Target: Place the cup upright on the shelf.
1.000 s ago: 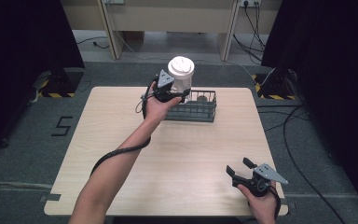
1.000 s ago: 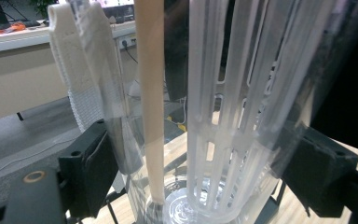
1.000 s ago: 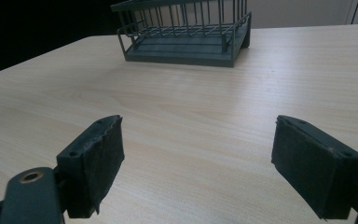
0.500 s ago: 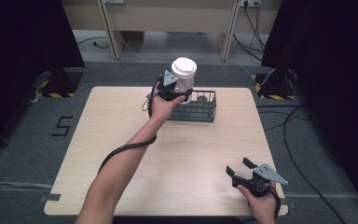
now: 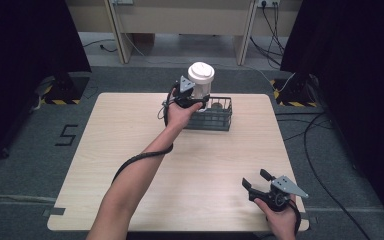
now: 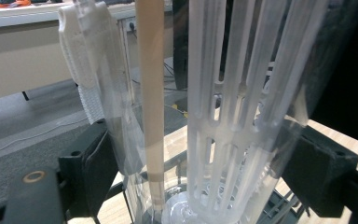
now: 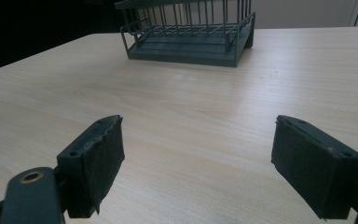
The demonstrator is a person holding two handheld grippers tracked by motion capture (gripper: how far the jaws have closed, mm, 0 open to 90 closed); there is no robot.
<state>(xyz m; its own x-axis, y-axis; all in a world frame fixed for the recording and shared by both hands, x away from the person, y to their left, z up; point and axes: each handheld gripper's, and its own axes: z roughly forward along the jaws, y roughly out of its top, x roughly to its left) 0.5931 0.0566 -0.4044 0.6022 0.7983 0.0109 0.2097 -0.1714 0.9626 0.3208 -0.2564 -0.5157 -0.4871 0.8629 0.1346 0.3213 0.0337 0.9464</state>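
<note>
Spanning most of the high view, the pale wooden table (image 5: pixel 130 165) carries 1 dark wire basket (image 5: pixel 220 121) near its far edge, and the right gripper view shows that basket (image 7: pixel 186 32) well beyond its own jaws.

Next in size is the clear plastic container (image 5: pixel 200 86) with a white lid, held in the air above the basket's left end. Up close its wall (image 6: pixel 168 140) is see-through, with a slotted white insert (image 6: pixel 233 116) and a pale wooden stick (image 6: pixel 151 93) standing inside.

The left gripper (image 5: pixel 187 100) is clamped on that container, 1 black jaw pressed to each side of its body. The right gripper (image 5: pixel 261 184) rests near the table's front right corner, its 2 jaws spread wide with nothing between them, only bare tabletop.

Judging by the thin transparent wall, the container is probably light and fairly stiff but smooth (so likely to slip under a loose pinch, and to flex or crack under a hard one). Its loose contents could rattle or shift if it tilts. Low on the body, across its width, looks the safest hold.
</note>
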